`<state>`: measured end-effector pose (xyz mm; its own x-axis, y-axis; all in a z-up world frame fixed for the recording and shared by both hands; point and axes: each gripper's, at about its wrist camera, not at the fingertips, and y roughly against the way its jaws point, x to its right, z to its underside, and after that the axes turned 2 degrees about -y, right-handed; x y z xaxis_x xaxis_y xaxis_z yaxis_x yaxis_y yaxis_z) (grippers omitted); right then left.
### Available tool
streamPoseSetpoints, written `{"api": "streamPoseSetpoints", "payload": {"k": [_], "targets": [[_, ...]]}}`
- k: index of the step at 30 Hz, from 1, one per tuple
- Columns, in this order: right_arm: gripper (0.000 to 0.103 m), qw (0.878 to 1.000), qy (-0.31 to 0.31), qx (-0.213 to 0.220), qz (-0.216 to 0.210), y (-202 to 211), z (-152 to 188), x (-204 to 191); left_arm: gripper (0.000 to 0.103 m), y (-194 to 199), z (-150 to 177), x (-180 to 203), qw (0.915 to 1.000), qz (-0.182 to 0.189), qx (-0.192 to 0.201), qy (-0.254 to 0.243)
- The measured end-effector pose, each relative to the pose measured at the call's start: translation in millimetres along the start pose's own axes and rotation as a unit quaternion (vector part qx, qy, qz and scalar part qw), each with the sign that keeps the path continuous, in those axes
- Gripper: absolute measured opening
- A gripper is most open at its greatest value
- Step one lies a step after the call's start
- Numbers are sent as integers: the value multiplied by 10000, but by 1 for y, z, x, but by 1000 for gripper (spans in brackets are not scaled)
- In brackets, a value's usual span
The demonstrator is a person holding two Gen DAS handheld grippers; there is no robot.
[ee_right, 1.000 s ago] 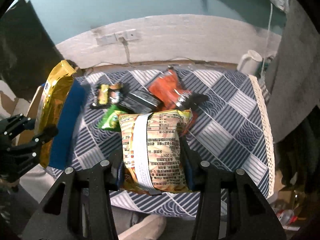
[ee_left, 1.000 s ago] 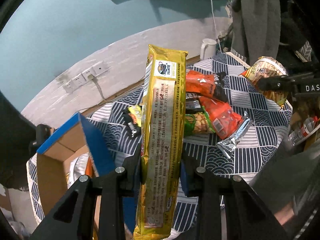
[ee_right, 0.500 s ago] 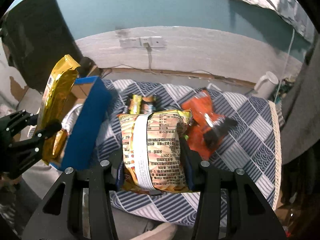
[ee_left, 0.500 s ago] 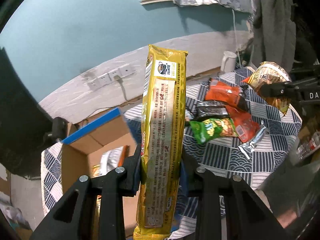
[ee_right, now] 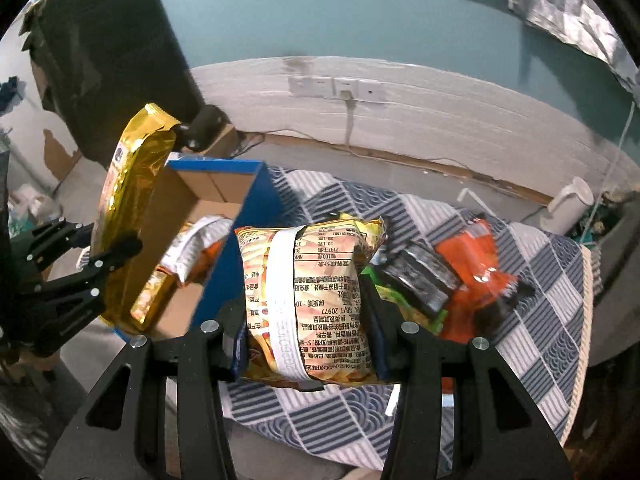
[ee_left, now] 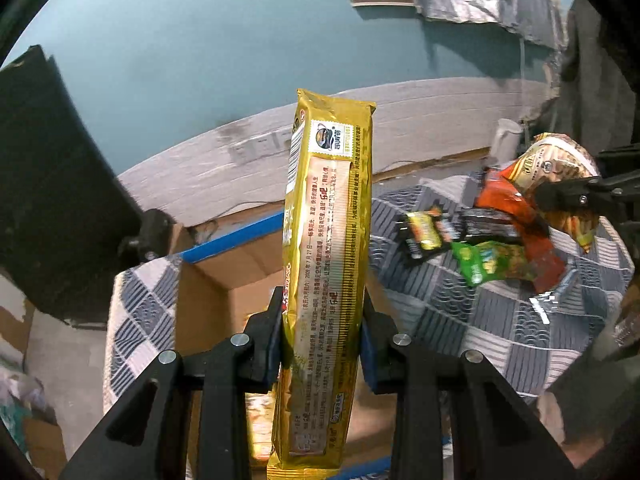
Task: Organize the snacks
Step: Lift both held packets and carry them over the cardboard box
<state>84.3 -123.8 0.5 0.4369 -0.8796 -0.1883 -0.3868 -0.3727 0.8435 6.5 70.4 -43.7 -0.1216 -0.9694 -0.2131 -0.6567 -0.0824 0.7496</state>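
Note:
My left gripper (ee_left: 322, 344) is shut on a long gold biscuit pack (ee_left: 326, 264), held upright over the open cardboard box (ee_left: 224, 276) with blue flaps. My right gripper (ee_right: 306, 344) is shut on a yellow chip bag (ee_right: 310, 292), held above the table beside the box's blue flap (ee_right: 236, 256). In the right wrist view the left gripper (ee_right: 102, 264) and the gold pack (ee_right: 128, 204) hang at the box's left side. In the left wrist view the chip bag (ee_left: 560, 184) is at the far right. Snack packs (ee_right: 188, 248) lie inside the box.
Loose snacks lie on the checked tablecloth (ee_right: 548, 320): an orange bag (ee_right: 476, 264), a black pack (ee_right: 420, 276), a green bag (ee_left: 492, 266), a small black-yellow pack (ee_left: 426, 234). A white mug (ee_right: 568, 204) stands at the back. A dark panel (ee_left: 52, 184) stands left of the box.
Both grippers have swung left with their packs. The gold pack now hangs over the box opening, and the chip bag has come up beside the box's blue flap.

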Motion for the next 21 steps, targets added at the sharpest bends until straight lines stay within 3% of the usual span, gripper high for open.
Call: {"api": "streamPoseSetpoints", "payload": {"k": [3,21], "targets": [[45,9999,38,-76,-106,-12,-6,-14,32,-8,5,-11,9999,-153,-58,46],[45,9943,758,-528,-530,-80,-26,-109,32,-44,40,-70,9957,-196,-533,728]]}}
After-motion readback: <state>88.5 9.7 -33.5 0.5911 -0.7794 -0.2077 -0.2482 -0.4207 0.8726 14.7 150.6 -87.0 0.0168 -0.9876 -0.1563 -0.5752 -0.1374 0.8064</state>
